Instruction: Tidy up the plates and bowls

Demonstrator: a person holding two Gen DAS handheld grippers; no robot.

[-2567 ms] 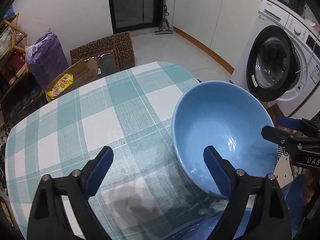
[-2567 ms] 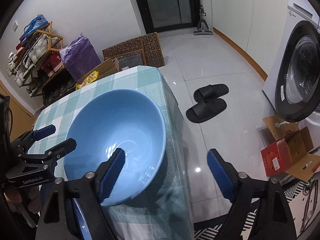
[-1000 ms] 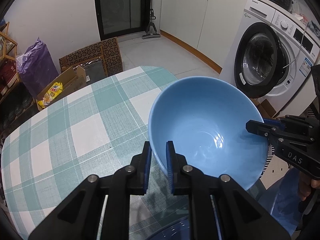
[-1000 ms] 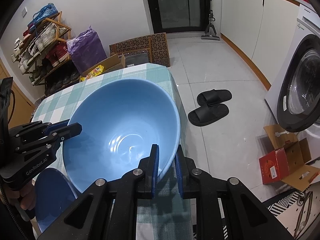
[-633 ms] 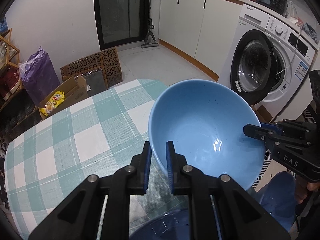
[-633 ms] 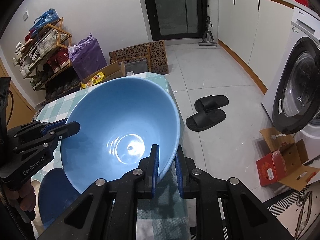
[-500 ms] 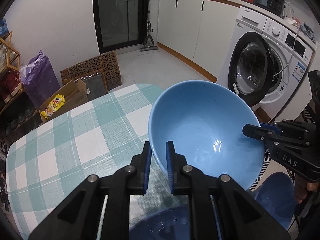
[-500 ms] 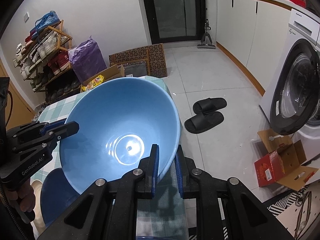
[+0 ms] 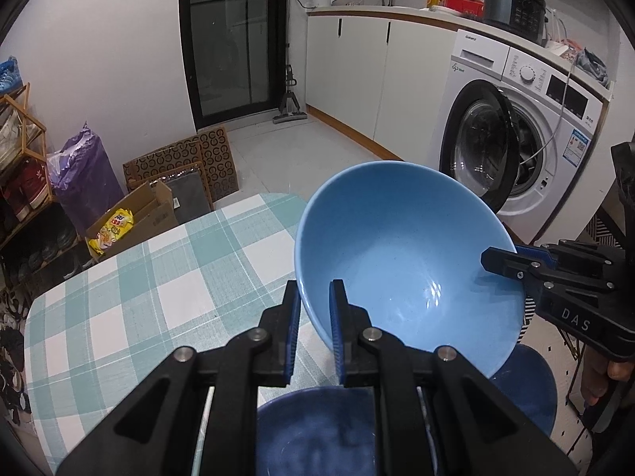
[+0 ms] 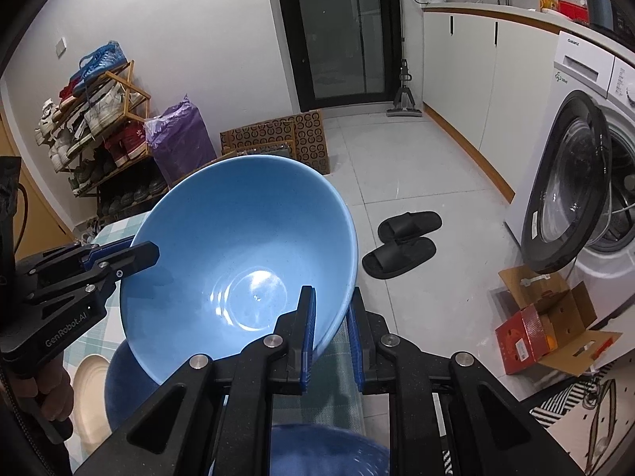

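I have the wide light-blue ceramic bowl (image 9: 408,261) pinched by opposite rims, left gripper (image 9: 314,329) jaws clamped on one edge, right gripper (image 10: 331,337) jaws on the other, so it hangs balanced above the green-checked cloth surface (image 9: 131,289), clear of the dark-blue bowls (image 9: 317,432) beneath for stacking
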